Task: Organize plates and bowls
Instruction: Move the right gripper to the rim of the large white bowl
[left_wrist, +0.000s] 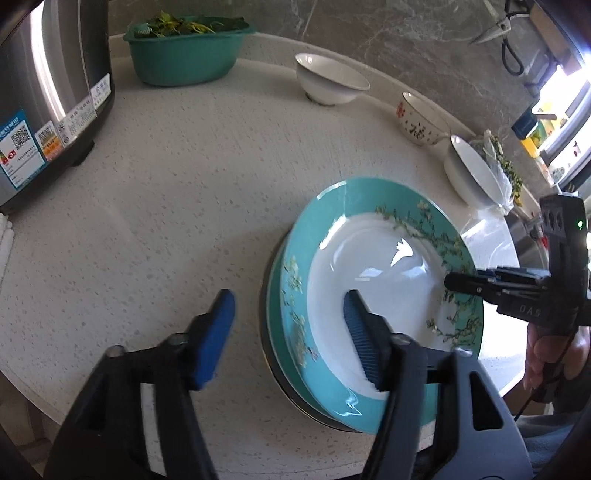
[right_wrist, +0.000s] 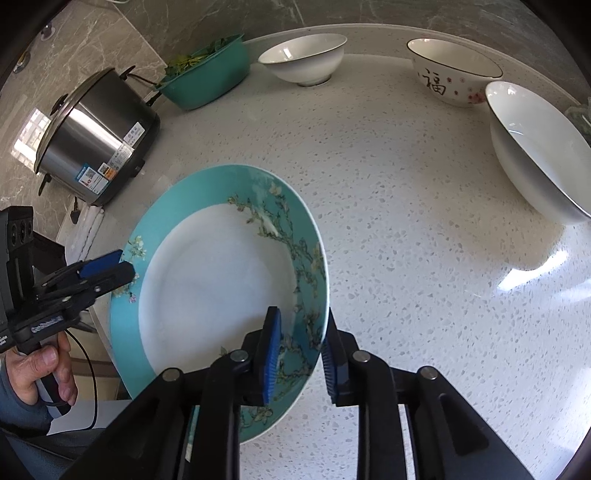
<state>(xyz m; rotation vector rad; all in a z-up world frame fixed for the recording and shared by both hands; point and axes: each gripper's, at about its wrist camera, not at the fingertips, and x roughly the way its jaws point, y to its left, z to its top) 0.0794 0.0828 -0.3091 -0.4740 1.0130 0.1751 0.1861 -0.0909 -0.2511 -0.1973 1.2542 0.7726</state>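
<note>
A teal-rimmed floral plate (left_wrist: 373, 266) (right_wrist: 207, 266) lies tilted on top of another teal plate (left_wrist: 275, 306) near the counter's front edge. My right gripper (right_wrist: 299, 362) straddles the top plate's right rim, jaws slightly apart; it also shows in the left wrist view (left_wrist: 452, 282). My left gripper (left_wrist: 290, 332) is open, one finger over the plate's left rim and the other beside it; it also shows in the right wrist view (right_wrist: 122, 266). Three bowls stand at the back: a plain white bowl (left_wrist: 328, 79) (right_wrist: 304, 57), a patterned bowl (left_wrist: 419, 120) (right_wrist: 452, 72) and a large white bowl (left_wrist: 471, 173) (right_wrist: 535, 155).
A steel rice cooker (left_wrist: 48, 92) (right_wrist: 92, 136) stands at the left. A green basin of leafy vegetables (left_wrist: 184, 48) (right_wrist: 207, 79) sits at the back. A bag of greens (left_wrist: 506, 173) lies behind the large bowl. The speckled counter (right_wrist: 406, 240) ends just below the plates.
</note>
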